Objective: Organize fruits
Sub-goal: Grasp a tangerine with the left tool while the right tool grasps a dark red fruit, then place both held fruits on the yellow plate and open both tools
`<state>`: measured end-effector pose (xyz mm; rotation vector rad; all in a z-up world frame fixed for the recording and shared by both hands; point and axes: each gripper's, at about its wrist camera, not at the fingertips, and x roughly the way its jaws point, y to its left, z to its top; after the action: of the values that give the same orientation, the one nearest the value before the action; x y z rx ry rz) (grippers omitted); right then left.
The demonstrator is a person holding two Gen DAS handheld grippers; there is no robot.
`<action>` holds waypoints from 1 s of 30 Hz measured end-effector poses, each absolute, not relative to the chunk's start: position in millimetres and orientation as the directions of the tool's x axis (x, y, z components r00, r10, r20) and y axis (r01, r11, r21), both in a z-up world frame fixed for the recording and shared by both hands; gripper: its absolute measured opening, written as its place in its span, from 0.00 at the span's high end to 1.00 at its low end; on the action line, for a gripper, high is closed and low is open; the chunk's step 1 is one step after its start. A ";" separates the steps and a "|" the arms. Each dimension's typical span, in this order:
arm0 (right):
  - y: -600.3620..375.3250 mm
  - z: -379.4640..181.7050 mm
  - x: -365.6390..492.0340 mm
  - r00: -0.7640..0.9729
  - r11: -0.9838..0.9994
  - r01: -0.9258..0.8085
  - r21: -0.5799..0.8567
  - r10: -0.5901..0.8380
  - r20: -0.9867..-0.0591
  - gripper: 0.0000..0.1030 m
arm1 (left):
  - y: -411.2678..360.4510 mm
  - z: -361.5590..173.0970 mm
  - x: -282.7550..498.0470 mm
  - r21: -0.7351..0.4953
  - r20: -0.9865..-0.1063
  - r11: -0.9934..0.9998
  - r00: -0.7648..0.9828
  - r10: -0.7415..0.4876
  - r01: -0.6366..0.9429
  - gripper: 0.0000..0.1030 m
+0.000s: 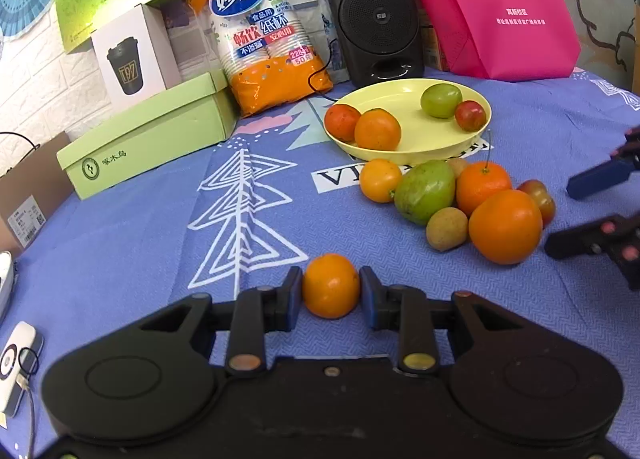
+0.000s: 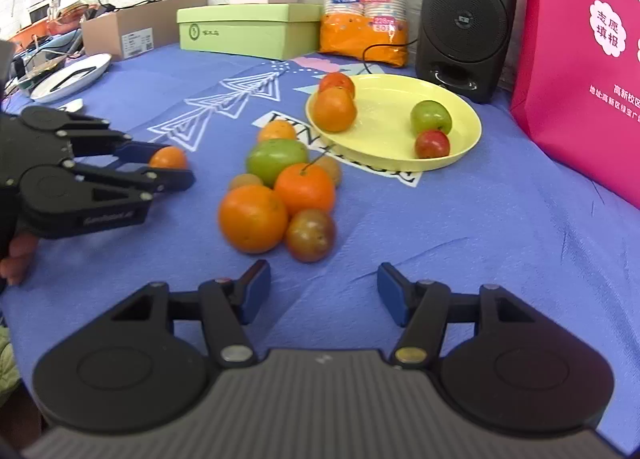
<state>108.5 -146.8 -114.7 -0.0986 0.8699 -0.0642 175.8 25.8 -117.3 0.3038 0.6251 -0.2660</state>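
Small orange (image 1: 331, 285) betw left gripper (image 1: 331, 293) pads, touching both.

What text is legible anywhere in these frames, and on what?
"妙洁", "纸杯": paper cup pack
"T97": cup pictured on white box
"啄木鸟": green shoebox
"志愿填报", "升学规划": pink bag
"VI…": white panel on tablecloth, the remainder hidden by fruit and the yellow plate
Embossed brand on the left gripper body: blurred
Cardboard box label: too small
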 end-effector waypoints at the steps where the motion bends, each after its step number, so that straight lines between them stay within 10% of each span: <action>1: -145.6 -115.6 112.4 0.644 0.992 0.020 -0.128 -0.111 -0.757 0.44 | 25.2 -117.5 175.6 0.200 -0.607 0.922 0.781 -0.149 0.332 0.71; 11: -134.5 -122.7 133.5 0.655 0.990 0.001 -0.138 -0.105 -0.748 0.73 | 27.4 -116.1 176.3 0.194 -0.609 0.922 0.778 -0.154 0.335 0.71; 30: -161.3 -88.9 86.7 0.712 0.991 0.111 -0.076 -0.133 -0.690 0.74 | 26.4 -87.4 166.1 0.175 -0.588 0.917 0.785 -0.196 0.360 0.71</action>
<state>86.7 -161.3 -88.9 -0.0300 0.7674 -0.1350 166.1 26.4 -87.4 0.2867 0.5985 -0.3039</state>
